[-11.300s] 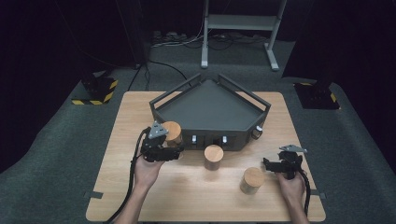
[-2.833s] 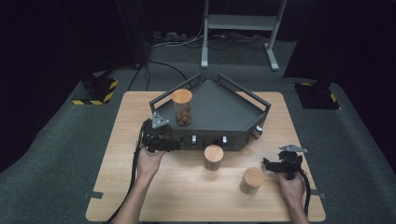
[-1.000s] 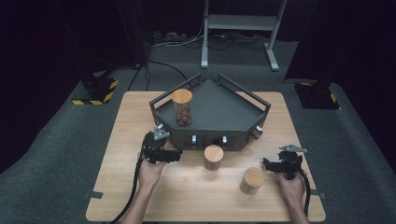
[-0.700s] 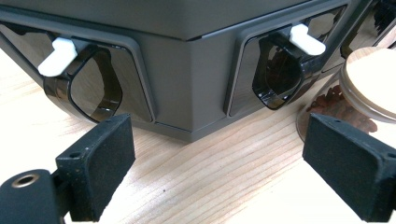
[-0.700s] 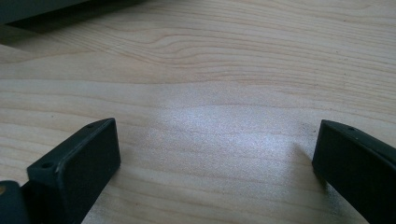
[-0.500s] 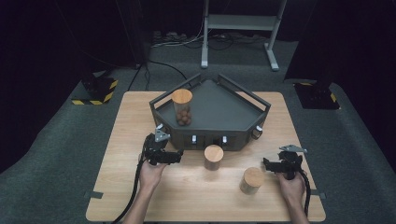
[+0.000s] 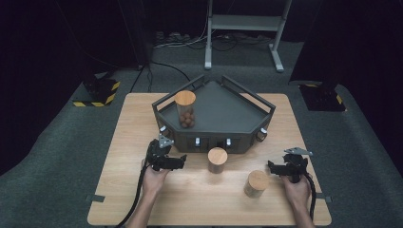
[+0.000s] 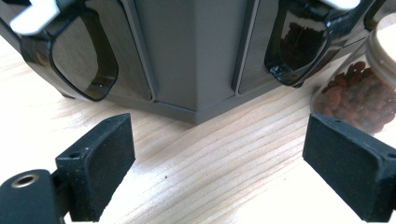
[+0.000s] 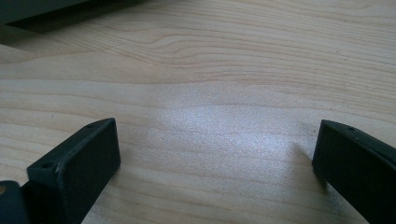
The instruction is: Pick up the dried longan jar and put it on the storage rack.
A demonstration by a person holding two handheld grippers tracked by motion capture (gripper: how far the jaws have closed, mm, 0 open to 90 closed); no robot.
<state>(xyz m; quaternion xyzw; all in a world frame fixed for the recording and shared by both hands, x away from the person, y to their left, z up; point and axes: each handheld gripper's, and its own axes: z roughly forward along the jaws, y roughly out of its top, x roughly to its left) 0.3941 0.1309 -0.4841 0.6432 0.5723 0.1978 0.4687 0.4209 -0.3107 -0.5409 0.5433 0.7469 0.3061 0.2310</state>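
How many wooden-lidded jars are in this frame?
3. One jar stands on the dark tray; a second jar is on the table just before the tray's front; a third jar is nearer the right gripper.

The left hand-held gripper point(image 7: 183, 162) is black, with a grey three-cornered plate point(image 7: 165, 141) on its top and a black cable point(image 7: 135, 199) trailing from its rear. Its flat, rectangular jaw pads point(image 8: 112, 163) are matte black foam, and a brass-coloured ring point(image 8: 24, 180) sits behind one. The right hand-held gripper point(image 7: 270, 166) is black too, with its own grey plate point(image 7: 298, 152) and cable point(image 7: 312, 194). Both forearms are bare.
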